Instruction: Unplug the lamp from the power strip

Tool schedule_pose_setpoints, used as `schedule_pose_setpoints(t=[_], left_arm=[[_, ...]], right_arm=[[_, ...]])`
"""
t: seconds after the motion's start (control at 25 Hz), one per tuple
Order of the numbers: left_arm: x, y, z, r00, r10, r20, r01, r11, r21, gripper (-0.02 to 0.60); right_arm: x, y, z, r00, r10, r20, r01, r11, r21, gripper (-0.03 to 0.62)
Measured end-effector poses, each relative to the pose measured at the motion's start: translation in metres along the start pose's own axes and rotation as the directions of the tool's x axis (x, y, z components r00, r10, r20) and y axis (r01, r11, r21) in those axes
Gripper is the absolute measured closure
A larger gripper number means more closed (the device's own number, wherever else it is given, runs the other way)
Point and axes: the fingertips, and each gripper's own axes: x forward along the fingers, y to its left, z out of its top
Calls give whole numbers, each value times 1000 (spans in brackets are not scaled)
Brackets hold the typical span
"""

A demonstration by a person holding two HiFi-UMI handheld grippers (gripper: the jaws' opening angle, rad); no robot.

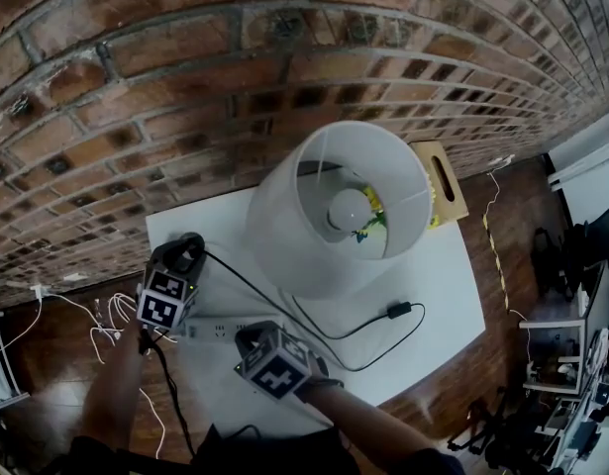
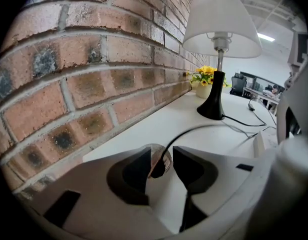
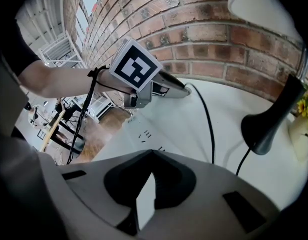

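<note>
Now the left gripper (image 2: 161, 155) stands parted around the lamp plug (image 2: 155, 169), off the power strip (image 1: 213, 331); right gripper (image 3: 152, 154) clenched empty. Withdrawing carelessly could snag the cord (image 1: 274, 300) and tug the lamp (image 1: 284, 236).

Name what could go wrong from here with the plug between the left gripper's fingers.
1. The plug lies loose between the open left gripper's fingers, right by the table's edge. It might slide off and drag its cord after it.
2. That cord runs to the lamp. If the gripper snags it when pulling away, the tug could tip the wide-shaded lamp.
</note>
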Motion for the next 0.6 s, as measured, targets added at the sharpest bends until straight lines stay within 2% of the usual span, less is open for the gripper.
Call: schedule_pose_setpoints(t=[0.08, 0.4, 0.6], left_arm=[[0, -4, -2, 1000, -17, -13, 17, 1000, 5, 397], [-9, -5, -3, 1000, -14, -12, 14, 1000, 4, 396], [-21, 1, -4, 1000, 7, 15, -7, 999, -32, 401]], right_arm=[[0, -1, -1, 1000, 1, 5, -1, 1000, 3, 597], [0, 0, -1, 1000, 6, 9, -6, 1000, -2, 597], [0, -3, 0, 1000, 5, 15, -5, 1000, -3, 597]])
